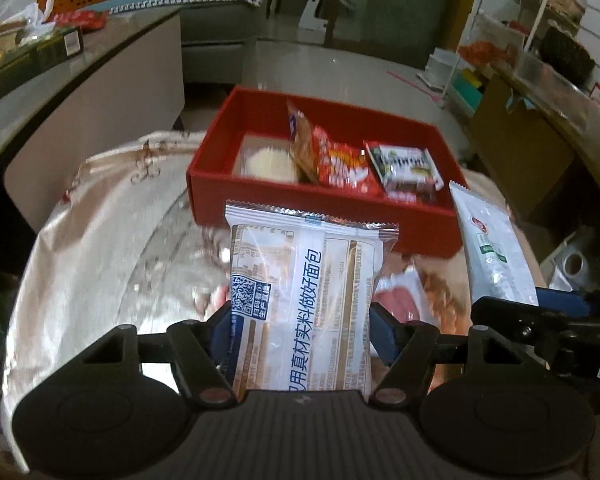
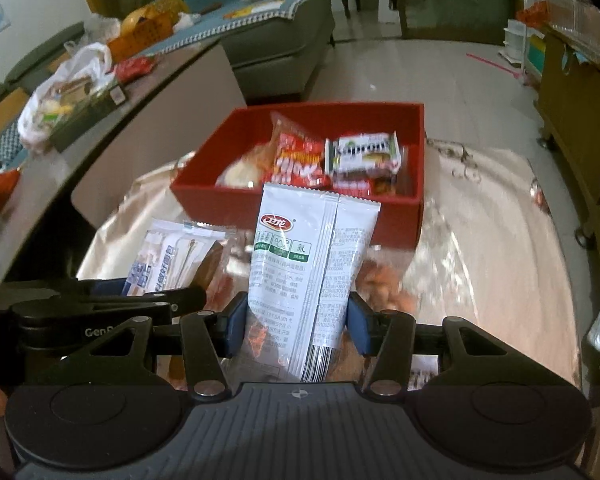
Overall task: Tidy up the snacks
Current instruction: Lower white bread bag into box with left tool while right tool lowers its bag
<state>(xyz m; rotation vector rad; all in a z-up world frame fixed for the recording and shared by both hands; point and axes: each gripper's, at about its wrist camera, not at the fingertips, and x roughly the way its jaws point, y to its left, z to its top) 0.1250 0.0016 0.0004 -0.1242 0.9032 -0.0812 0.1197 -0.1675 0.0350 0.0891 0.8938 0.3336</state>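
Note:
My left gripper (image 1: pixel 300 332) is shut on a white bread packet (image 1: pixel 304 280) with blue print, held upright in front of the red box (image 1: pixel 320 204). My right gripper (image 2: pixel 296 328) is shut on a white snack pouch (image 2: pixel 312 264) with a red logo, also held upright before the red box (image 2: pixel 300 204). The box holds a round bun (image 1: pixel 266 162), red snack bags (image 1: pixel 340 160) and a green-white packet (image 1: pixel 406 164). Each gripper's packet shows in the other view: the pouch (image 1: pixel 492 248) at right, the bread packet (image 2: pixel 168 256) at left.
The box stands on a shiny cream cloth (image 1: pixel 112 240) over a small table. More snacks (image 2: pixel 384 284) lie on the cloth under the grippers. A long counter (image 1: pixel 80 76) with bags and a basket runs along the left. A sofa (image 2: pixel 276 40) and shelves (image 1: pixel 540 92) stand behind.

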